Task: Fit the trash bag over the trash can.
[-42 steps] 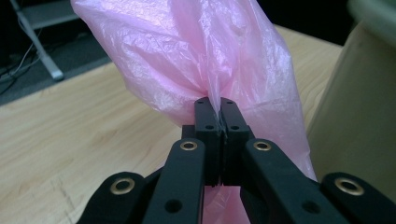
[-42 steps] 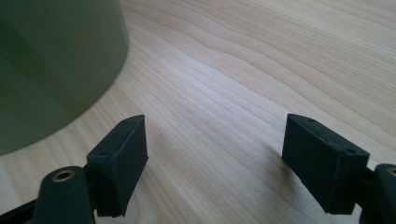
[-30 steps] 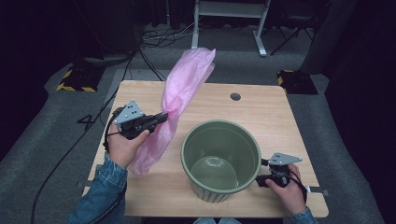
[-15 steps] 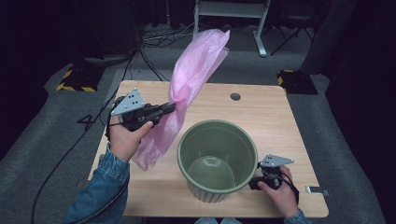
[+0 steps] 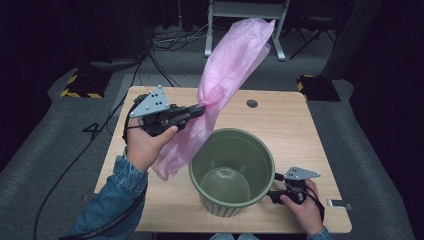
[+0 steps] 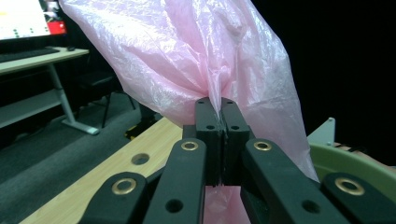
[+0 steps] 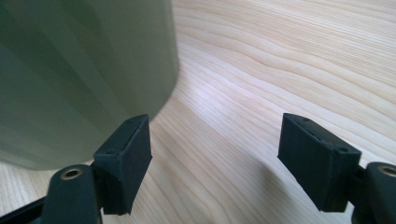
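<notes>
The plastic bag (image 5: 227,75) is a pale, see-through pink, crinkled and shiny. The bin (image 5: 232,172) is a dull olive green inside and out (faint upright ribbing on its wall). The tabletop (image 5: 280,125) is light wood with wavy grain. Both hand-held grippers, left (image 5: 200,108) and right (image 7: 215,158), are black; the sleeve (image 5: 112,195) is blue denim.
</notes>
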Available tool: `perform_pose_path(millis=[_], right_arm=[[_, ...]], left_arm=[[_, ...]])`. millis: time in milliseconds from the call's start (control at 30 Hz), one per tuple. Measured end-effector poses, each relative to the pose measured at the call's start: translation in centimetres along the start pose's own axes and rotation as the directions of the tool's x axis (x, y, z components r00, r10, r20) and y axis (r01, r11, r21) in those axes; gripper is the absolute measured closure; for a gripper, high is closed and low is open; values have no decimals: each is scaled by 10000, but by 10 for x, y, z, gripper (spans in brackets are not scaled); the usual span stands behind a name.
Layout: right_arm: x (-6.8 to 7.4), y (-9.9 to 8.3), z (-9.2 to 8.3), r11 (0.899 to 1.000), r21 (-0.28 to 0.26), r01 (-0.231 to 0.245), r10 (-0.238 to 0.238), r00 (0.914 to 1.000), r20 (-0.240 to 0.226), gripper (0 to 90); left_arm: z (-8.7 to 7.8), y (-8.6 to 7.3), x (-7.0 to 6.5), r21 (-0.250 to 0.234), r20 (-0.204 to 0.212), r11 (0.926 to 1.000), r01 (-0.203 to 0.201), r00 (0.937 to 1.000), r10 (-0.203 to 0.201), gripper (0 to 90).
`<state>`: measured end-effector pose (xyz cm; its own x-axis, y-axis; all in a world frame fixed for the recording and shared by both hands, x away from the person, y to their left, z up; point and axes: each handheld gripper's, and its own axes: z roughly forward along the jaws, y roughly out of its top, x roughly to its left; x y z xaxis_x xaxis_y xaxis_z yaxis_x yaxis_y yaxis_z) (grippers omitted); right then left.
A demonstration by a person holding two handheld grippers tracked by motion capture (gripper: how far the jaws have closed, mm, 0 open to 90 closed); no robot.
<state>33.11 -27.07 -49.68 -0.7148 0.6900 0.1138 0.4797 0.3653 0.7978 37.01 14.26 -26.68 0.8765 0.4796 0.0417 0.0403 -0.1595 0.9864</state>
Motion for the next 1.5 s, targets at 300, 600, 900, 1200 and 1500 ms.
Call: perform_pose_path(millis=[300, 600, 900, 1200, 1500], right_arm=[[-9, -6, -15, 9997, -85, -216, 219, 9990, 393, 257], [-11, -5, -14, 9993, -154, -342, 347, 9990, 285, 257], [-13, -5, -15, 9992, -205, -334, 339, 9991, 243, 257], [-16, -7, -18, 9990, -221, -401, 407, 9987, 295, 257], [-15, -8, -16, 9991, -158, -396, 400, 9989, 257, 257]], left_arm=[[15, 11, -14, -169, 549, 9998, -101, 9984, 110, 886], [35, 20, -32, -249, 1244, 9995, -187, 9920, 217, 885], [66, 28, -54, -442, 2193, 9980, -454, 9742, 540, 886], [81, 27, -63, -735, 2827, 9968, -326, 9578, 522, 884], [69, 1, -50, -97, 2396, 9999, 34, 9709, -10, 883]])
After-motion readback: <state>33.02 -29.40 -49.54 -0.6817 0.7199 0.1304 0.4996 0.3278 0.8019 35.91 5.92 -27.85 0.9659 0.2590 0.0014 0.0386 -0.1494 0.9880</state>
